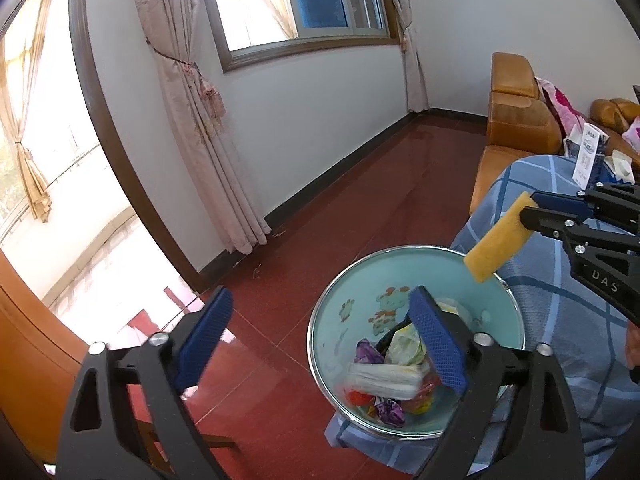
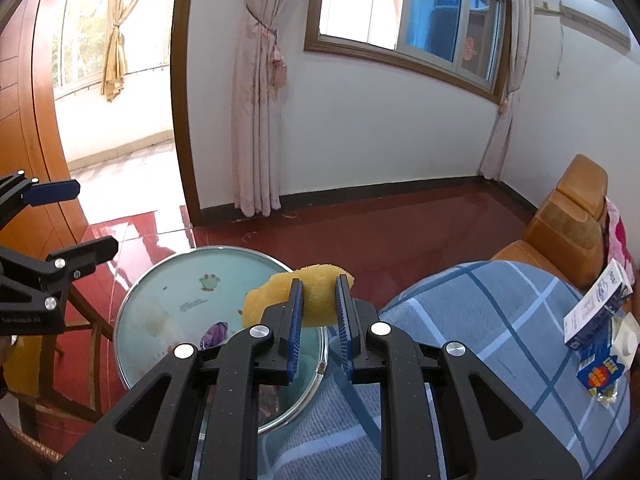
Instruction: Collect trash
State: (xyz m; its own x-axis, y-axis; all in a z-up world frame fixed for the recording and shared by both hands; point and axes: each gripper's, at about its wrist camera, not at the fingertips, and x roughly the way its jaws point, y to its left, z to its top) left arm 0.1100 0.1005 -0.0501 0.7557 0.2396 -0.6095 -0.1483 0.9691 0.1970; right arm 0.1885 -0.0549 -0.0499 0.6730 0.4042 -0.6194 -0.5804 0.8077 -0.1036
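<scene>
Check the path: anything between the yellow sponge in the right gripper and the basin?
Nothing visible. The right gripper holds the yellow sponge at the basin rim, with open air below. The left gripper hangs open over the basin, beside the drop line.

"UAS" reads on the black right gripper [image 1: 528, 210] body. Print on the left gripper [image 2: 66, 216] and white carton [image 2: 598, 304]: too blurred.
</scene>
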